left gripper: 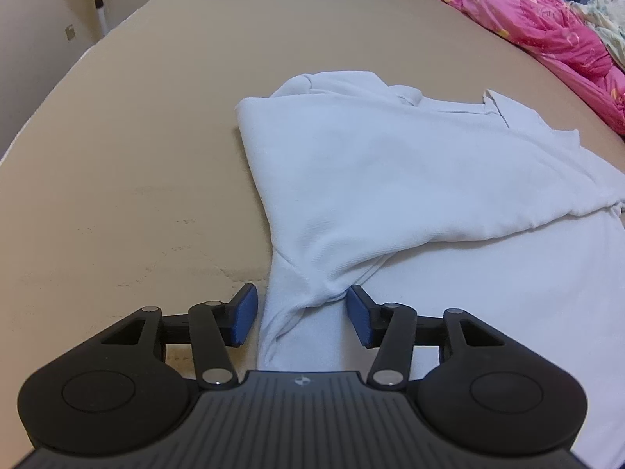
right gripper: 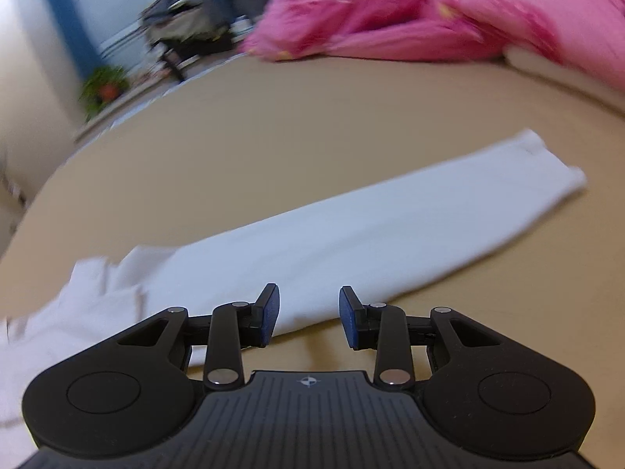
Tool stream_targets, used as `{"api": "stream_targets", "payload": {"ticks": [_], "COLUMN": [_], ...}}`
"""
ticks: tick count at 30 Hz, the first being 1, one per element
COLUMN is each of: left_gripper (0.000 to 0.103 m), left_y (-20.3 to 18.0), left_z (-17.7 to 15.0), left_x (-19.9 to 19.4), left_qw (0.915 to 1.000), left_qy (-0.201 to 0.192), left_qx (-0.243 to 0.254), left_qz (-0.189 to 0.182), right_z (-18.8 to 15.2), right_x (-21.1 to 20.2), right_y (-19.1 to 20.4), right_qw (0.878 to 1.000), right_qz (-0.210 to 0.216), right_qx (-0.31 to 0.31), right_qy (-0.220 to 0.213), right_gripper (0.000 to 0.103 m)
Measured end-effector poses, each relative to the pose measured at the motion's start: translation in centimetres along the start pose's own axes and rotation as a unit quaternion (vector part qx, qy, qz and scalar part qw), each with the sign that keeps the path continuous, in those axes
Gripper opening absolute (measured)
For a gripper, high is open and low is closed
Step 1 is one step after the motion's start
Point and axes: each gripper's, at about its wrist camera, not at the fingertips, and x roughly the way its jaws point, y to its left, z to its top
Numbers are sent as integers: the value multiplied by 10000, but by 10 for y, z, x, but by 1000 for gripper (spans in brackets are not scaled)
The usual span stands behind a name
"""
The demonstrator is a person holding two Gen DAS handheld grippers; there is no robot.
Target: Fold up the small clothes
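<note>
1. The white shirt (left gripper: 390, 179) lies on the tan bed (left gripper: 136, 136), one side already folded over the body, a pink quilt (left gripper: 547, 27) bunched well beyond it.
2. My left tongs (left gripper: 300, 314) stand wide, with a gathered fold of the shirt between the blue pads but neither pad pressing on it. I judge that nothing is held there, so I lift them straight off without snagging the cloth.
3. My right tongs (right gripper: 308, 314) are parted and empty, hovering at the near edge of the long sleeve (right gripper: 390, 226), which stretches out flat toward the right.
4. The right wrist view is smeared, so I slow down before committing.
5. Next, I think, I pinch the sleeve near its cuff (right gripper: 547, 164) and carry it across the body, keeping the crease straight.
</note>
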Motion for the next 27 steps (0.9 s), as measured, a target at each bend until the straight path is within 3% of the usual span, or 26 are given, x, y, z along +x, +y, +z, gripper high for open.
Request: {"api": "stream_targets", "payload": {"ticks": [7,13,24,26,27], "left_gripper": [62,64,66,66,66], "left_y": [-3,-5,-6,-6,-6], "left_z": [-1,-2,-2,-2,-2], "left_x": [2,3,3,3,3], "left_qw": [9999,9998,9998,9998,9998], "left_qy": [-22,-59,-61,-61,-62], "left_qx": [118,178,185,188,183], "left_qz": [2,16,11,14,10], "right_z": [9,14,13,13,13], "right_x": [6,25,42,41,42], "right_y": [-88,-138,-159,-158,-156], "right_qw": [9932,9796,9621,9625,9625], "right_qz": [-533,-669,-403,-467,-528], "right_qx": [983,1794,2469,2429,2404], "right_qy": [-337,-608,-1087,-1113,-1138], "right_gripper": [35,36,35,31,24]}}
